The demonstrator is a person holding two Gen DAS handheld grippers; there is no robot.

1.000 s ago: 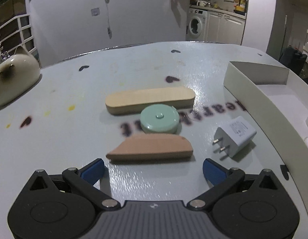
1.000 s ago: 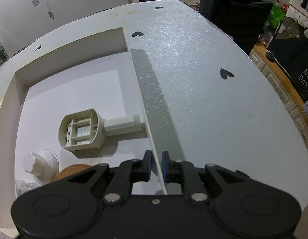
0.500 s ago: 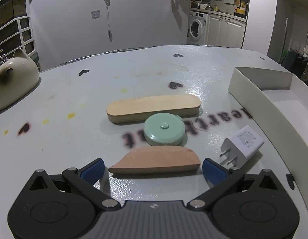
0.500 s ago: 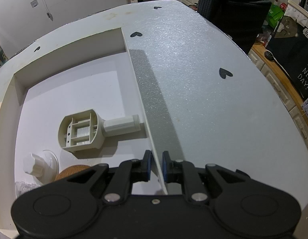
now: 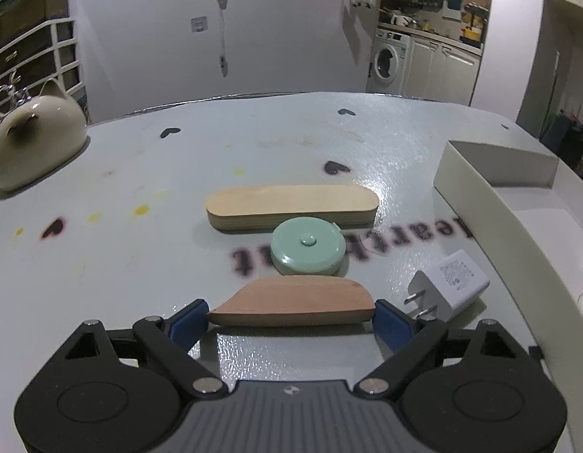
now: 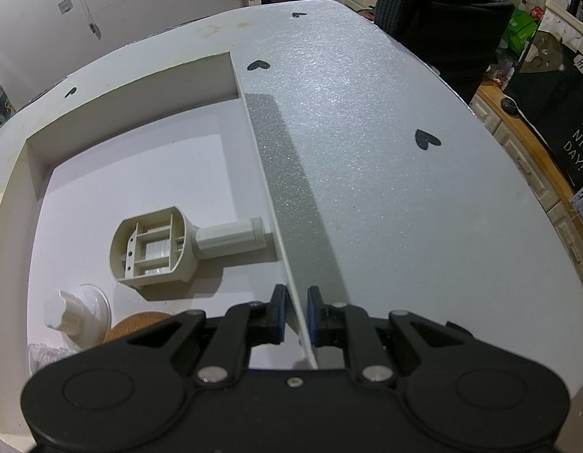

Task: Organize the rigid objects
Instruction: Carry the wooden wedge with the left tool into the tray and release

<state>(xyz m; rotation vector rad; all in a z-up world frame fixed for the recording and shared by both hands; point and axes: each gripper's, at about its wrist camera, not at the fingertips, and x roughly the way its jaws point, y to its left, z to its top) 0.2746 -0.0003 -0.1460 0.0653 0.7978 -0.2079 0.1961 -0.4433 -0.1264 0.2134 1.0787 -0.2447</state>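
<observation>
A brown half-moon wooden piece (image 5: 291, 302) lies flat on the table between the blue pads of my left gripper (image 5: 291, 321). The jaws are closing and the pads touch its two ends. Behind it sit a round mint-green tape measure (image 5: 308, 247) and a long pale wooden block (image 5: 291, 204). A white plug charger (image 5: 451, 283) lies to the right. My right gripper (image 6: 296, 313) is shut on the thin right wall of the white box (image 6: 259, 151).
The white box (image 5: 491, 204) stands at the table's right. It holds a beige plastic part (image 6: 151, 249), a white knob on a clear disc (image 6: 70, 317) and a cork disc (image 6: 133, 326). A cat-shaped ceramic pot (image 5: 31, 143) sits far left. A dark chair (image 6: 442, 19) stands beyond the table.
The left gripper's jaws have narrowed onto the brown wooden piece, which now lies right between the pads. The right gripper and the box have not moved.
</observation>
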